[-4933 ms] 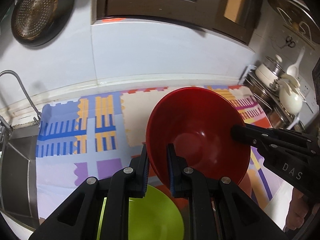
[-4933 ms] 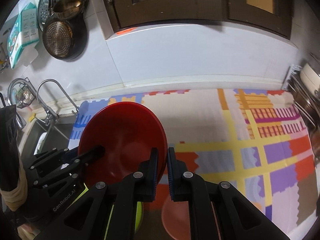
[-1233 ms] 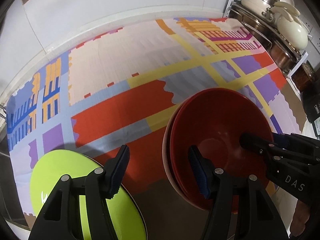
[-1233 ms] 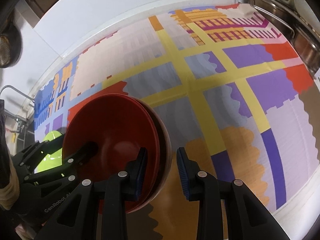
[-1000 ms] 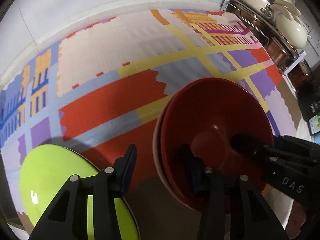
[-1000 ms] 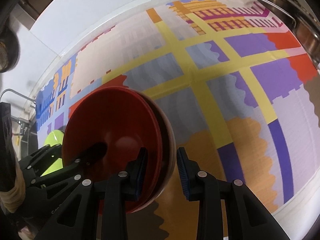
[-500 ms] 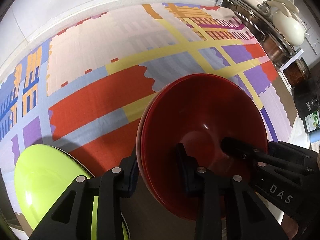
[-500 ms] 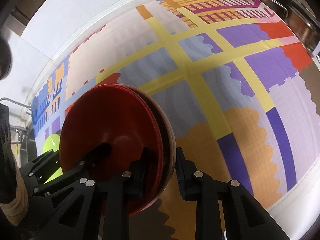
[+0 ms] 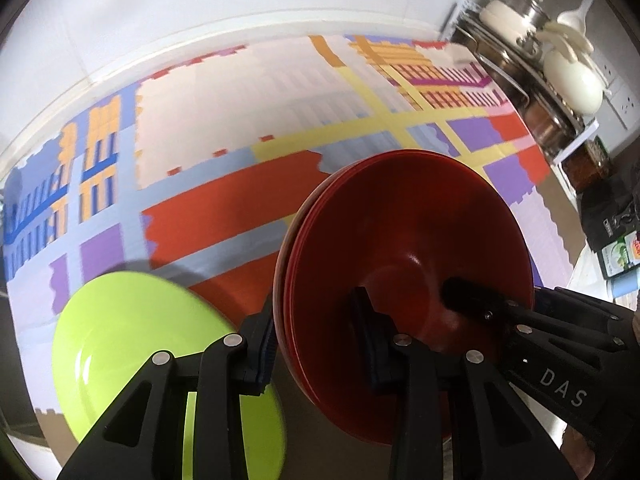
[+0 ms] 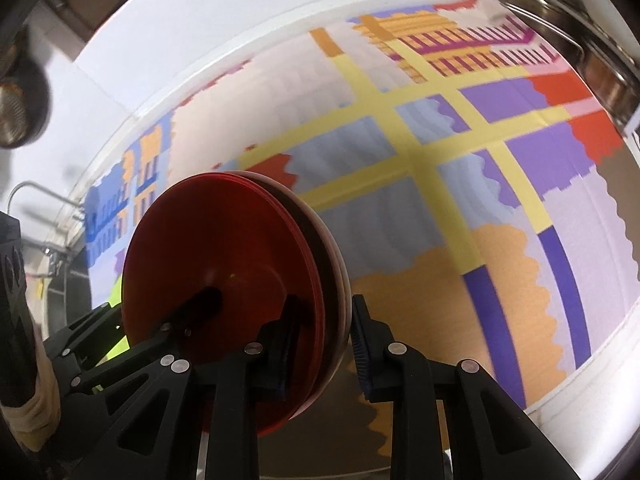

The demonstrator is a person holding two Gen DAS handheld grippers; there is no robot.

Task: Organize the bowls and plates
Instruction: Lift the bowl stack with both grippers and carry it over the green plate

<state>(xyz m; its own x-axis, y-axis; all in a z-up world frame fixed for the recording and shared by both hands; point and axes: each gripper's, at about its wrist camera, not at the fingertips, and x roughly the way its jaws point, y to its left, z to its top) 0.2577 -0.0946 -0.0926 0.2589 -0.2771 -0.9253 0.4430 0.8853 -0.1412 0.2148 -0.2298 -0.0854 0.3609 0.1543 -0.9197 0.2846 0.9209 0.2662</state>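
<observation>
Nested red bowls [image 9: 408, 240] form a stack, with a paler pink one [image 10: 341, 276] on the outside, held tilted above the patterned mat [image 9: 240, 128]. My left gripper [image 9: 314, 332] is shut on the stack's near-left rim, one finger inside and one outside. My right gripper [image 10: 322, 320] is shut on the opposite rim in the same way. Each view shows the other gripper's finger reaching into the bowl: the right finger [image 9: 472, 300], the left finger [image 10: 200, 300]. A lime green plate [image 9: 132, 332] lies on the mat to the left of the stack.
A rack of steel pots with white ladles [image 9: 560, 72] stands at the right end of the counter, with dark packets [image 9: 612, 232] in front of it. A sink tap [image 10: 36, 192] and a hanging pan [image 10: 16, 112] are at the left. The counter's front edge [image 10: 580, 380] runs close on the right.
Both grippers let go of the single red bowl once it sat in the pink one, then closed on the whole stack. The stack is now tilted and higher above the mat.
</observation>
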